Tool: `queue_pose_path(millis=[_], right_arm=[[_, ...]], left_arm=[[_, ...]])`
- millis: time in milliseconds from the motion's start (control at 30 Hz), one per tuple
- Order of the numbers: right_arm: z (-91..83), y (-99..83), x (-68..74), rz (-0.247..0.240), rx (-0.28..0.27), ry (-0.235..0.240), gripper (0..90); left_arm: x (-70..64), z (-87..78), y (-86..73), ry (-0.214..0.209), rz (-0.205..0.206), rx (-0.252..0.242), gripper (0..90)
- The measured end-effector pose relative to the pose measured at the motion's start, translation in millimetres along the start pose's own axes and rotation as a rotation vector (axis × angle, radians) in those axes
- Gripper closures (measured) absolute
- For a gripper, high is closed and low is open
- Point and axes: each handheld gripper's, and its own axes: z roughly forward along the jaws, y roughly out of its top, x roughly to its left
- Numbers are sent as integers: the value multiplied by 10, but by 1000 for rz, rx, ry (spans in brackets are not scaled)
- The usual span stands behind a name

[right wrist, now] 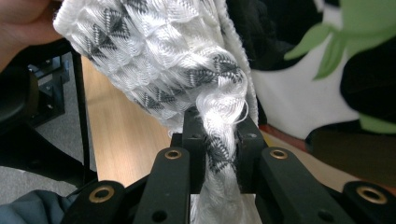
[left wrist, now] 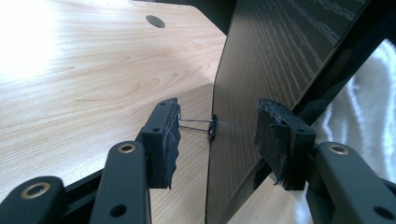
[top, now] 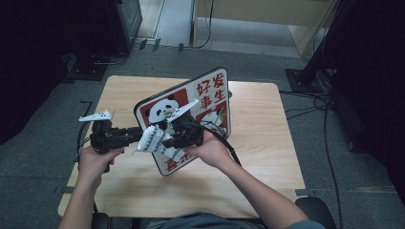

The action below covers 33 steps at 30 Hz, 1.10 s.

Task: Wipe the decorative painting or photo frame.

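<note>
A person at a light wooden table (top: 258, 143) holds a two-jaw gripper in each hand, and both meet at a panda sign board (top: 210, 102) that stands tilted above the tabletop, its printed face with red characters turned toward the high camera. The right gripper (top: 168, 141) is pinching a white cloth with a grey-black woven pattern (top: 154, 141); in the right gripper view the jaws are pressed together on a bunched, twisted fold of that cloth (right wrist: 219, 149), and the rest of the fabric fans up and to the left, lying against the panda picture (right wrist: 327, 70) just behind it. The cloth hangs in the air at the lower left part of the board's face, between the two grippers. The left gripper (top: 138, 135) comes in from the left, level with the cloth; in the left gripper view its jaws are spread wide, standing one on each side of the board's dark edge (left wrist: 219, 154) without touching it. A small metal binder clip (left wrist: 205, 127) sits on that edge, its wire handle reaching toward the left-hand jaw. The board's dark wood-grain back (left wrist: 280, 51) rises between the jaws, and white cloth shows blurred at the far right.
</note>
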Motion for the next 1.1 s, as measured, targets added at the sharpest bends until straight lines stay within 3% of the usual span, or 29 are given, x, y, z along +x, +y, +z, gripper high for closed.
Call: queue_pose_path(millis=[533, 1100], right_arm=[[129, -162, -26, 0, 19, 3, 801], [323, -409, -52, 34, 46, 18, 802]], left_arm=[[-1, 2, -8, 0, 0, 8, 504], [-3, 2, -17, 0, -3, 8, 507]])
